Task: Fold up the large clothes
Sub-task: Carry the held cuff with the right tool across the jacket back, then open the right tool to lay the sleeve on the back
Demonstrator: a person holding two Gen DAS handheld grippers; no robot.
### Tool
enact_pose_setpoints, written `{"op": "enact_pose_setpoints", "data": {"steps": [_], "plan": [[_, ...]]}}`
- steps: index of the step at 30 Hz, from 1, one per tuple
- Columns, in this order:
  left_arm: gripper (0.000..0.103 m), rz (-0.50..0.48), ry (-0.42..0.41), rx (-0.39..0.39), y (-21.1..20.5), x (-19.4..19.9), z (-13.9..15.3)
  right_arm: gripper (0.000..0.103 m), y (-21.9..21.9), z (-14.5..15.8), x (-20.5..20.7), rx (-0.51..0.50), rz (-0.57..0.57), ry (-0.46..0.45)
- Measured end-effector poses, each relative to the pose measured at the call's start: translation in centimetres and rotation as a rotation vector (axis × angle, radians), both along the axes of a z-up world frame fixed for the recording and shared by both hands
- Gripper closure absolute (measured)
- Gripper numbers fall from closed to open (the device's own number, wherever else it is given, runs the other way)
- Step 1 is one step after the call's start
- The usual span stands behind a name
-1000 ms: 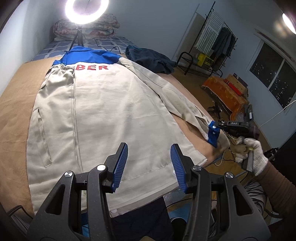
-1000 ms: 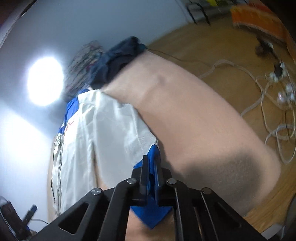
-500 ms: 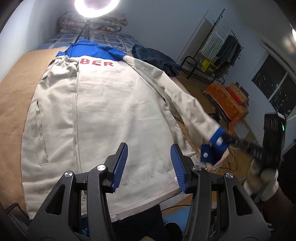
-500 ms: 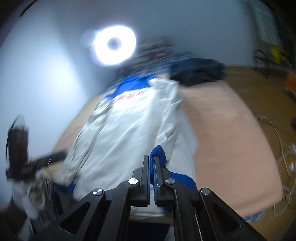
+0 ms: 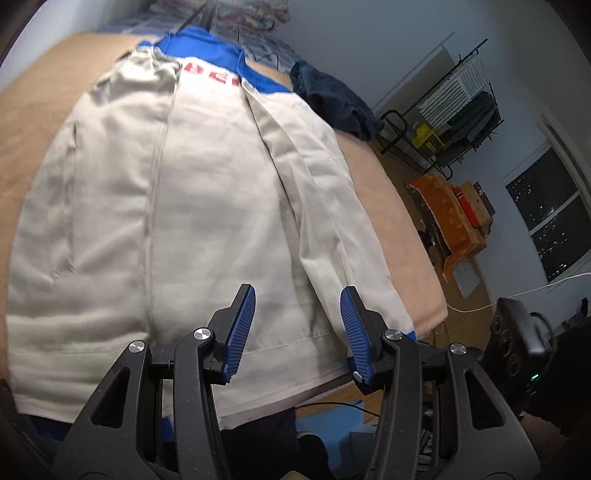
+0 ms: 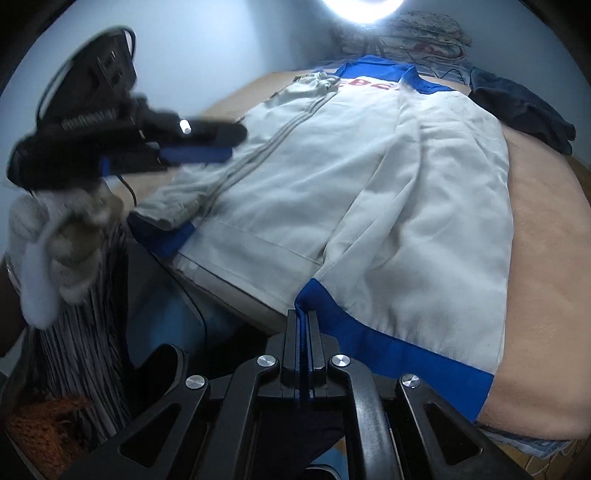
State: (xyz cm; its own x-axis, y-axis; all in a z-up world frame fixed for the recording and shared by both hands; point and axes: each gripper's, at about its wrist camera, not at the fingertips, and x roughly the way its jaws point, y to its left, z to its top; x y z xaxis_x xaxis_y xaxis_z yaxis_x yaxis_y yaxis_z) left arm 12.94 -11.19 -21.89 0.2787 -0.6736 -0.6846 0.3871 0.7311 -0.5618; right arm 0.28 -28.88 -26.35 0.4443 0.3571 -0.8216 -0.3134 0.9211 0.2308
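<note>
Jacket [image 5: 207,206]: you saw beige, blue yoke, red lettering.
Cuff [image 6: 388,343]: blue.
Bed cover [image 5: 388,206]: tan.
Your glove [image 6: 55,236]: white.
Pads [image 5: 242,328]: blue, ribbed.

Ring light [image 6: 360,5] glaring white at the right-wrist view's top edge, walls glowing cool blue, left gripper [image 6: 207,144] and gloved hand [image 6: 51,240] smearing with motion blur, fisheye corners darkening and curving, window [image 5: 550,218] showing night.

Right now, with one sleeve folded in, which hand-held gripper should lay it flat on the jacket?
Right. The right hand-held gripper is already shut on the blue cuff of the sleeve lying over the jacket. The left hand-held gripper hangs open above the hem, holding nothing.
</note>
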Motion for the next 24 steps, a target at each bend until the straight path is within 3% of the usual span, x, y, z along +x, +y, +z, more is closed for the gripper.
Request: {"op": "enact_pose_setpoints", "data": {"steps": [6, 9, 13, 16, 21, 24], "plan": [[0.054, -0.012, 0.089, -0.054, -1.3, 0.5, -1.7, 0.103, 0.0, 1.9, -0.2, 0.040, 0.015, -0.041], [0.054, -0.014, 0.123, -0.072, -2.3, 0.9, -2.2, 0.101, 0.3, 1.2, -0.2, 0.032, 0.058, -0.003], [0.053, -0.031, 0.125, -0.056, -4.5, 1.3, -2.1, 0.079, 0.0, 1.5, -0.9, 0.121, 0.105, 0.019], [0.040, -0.055, 0.096, -0.002, -7.1, 1.3, -1.8, 0.078, -1.7, 2.8, -1.7, 0.184, 0.082, -0.008], [0.040, -0.075, 0.034, 0.124, -11.6, 1.6, -2.0, 0.074, -7.1, 3.2, -1.3, 0.239, -0.121, -0.027], [0.040, -0.026, -0.050, 0.310, -12.9, 1.7, -3.1, 0.074, -9.6, 2.5, -0.6, 0.219, -0.220, -0.032]]}}
